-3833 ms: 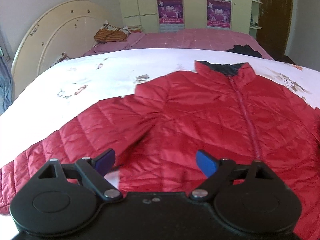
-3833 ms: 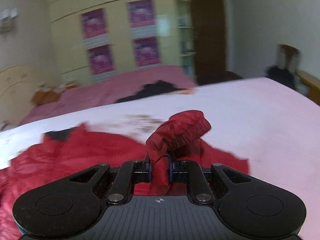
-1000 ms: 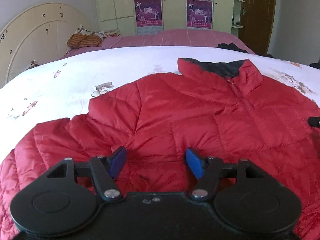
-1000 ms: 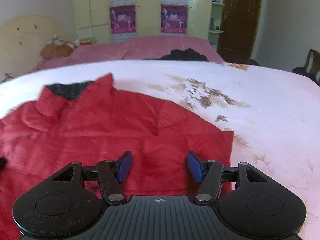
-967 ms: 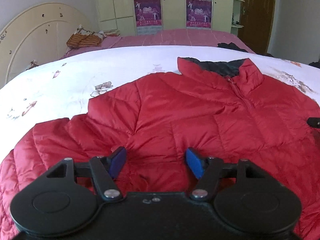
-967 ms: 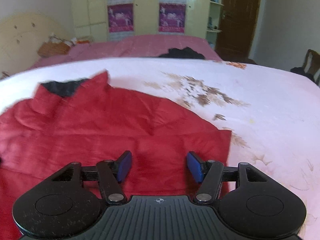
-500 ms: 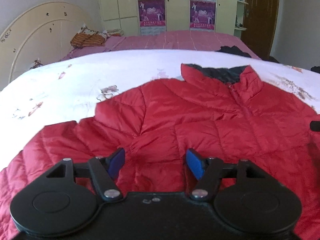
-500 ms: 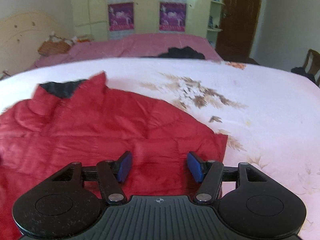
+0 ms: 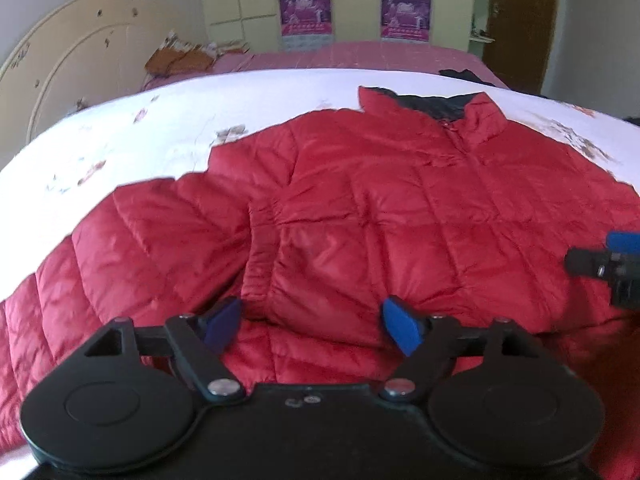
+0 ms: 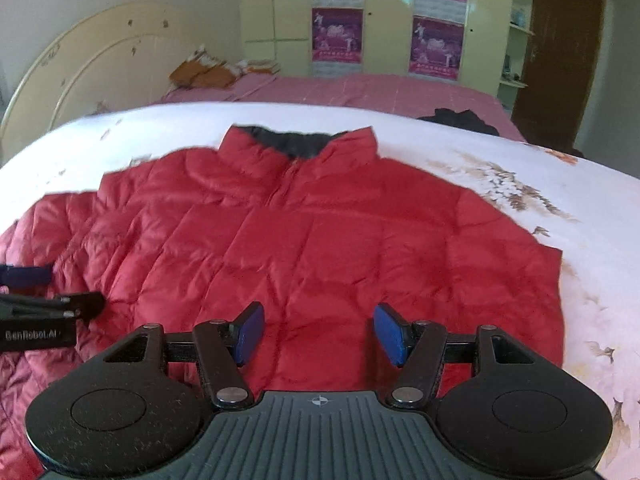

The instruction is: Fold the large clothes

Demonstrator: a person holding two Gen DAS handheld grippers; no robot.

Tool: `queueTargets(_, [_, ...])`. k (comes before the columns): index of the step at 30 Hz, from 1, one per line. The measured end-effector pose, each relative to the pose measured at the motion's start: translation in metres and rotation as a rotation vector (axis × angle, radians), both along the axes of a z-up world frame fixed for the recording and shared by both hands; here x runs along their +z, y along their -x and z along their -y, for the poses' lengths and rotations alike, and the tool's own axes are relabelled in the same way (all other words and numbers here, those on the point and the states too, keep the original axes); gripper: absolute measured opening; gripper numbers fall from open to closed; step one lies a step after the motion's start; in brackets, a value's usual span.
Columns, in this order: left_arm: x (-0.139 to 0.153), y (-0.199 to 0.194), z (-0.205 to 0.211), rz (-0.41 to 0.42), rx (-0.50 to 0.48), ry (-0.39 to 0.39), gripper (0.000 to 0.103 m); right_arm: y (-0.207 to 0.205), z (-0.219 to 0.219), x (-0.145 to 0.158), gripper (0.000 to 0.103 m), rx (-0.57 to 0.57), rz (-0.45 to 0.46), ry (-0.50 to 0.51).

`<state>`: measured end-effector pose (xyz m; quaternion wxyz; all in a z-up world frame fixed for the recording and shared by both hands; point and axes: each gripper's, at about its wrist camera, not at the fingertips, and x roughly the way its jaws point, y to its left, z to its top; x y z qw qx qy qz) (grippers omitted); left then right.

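While the red quilted jacket (image 10: 304, 240) lies front up and spread across the white floral bedspread (image 10: 520, 184), dark-lined collar toward the far edge and zip closed, the left gripper (image 9: 312, 322), whose jaws have just widened, and the right gripper (image 10: 316, 334) hover above it, both gaping, nothing between them.

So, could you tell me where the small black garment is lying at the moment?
In the right wrist view the black garment lies upper right, on the pink bedspread just beyond the white floral sheet, past the red jacket collar and near the brown door.
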<state>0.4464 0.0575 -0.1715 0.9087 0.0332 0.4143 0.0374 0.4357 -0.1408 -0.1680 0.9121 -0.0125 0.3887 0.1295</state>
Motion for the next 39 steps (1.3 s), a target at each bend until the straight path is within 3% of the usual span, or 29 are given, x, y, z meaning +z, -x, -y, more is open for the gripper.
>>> queueTargets(5, [-0.003, 0.001, -0.001, -0.004, 0.017, 0.003, 0.08, -0.006, -0.006, -0.019, 0.06, 0.018, -0.046, 0.043])
queueTargets(12, [-0.005, 0.001, 0.002, -0.006, 0.03, -0.011, 0.081, -0.006, -0.007, -0.011, 0.061, 0.033, -0.043, 0.025])
queueTargets(18, [-0.004, 0.002, 0.005, -0.008, 0.041, -0.024, 0.081, -0.011, -0.007, -0.023, 0.061, 0.046, -0.072, 0.026])
queueTargets(25, [0.019, 0.017, -0.001, 0.006, 0.068, 0.006, 0.077, -0.011, -0.002, -0.018, 0.06, 0.073, -0.081, 0.01])
queueTargets(27, [0.027, 0.024, -0.006, 0.014, 0.085, 0.009, 0.078, -0.007, -0.001, -0.009, 0.06, 0.077, -0.058, -0.041])
queueTargets(32, [0.038, 0.042, -0.024, 0.012, 0.15, 0.041, 0.078, -0.004, -0.022, -0.005, 0.06, 0.113, -0.013, -0.052])
queueTargets(36, [0.044, 0.064, -0.046, 0.019, 0.213, 0.057, 0.078, -0.005, -0.044, -0.017, 0.06, 0.159, -0.024, 0.013])
queueTargets(39, [0.045, 0.083, -0.066, 0.015, 0.274, 0.077, 0.079, -0.008, -0.045, -0.015, 0.06, 0.166, -0.025, 0.004])
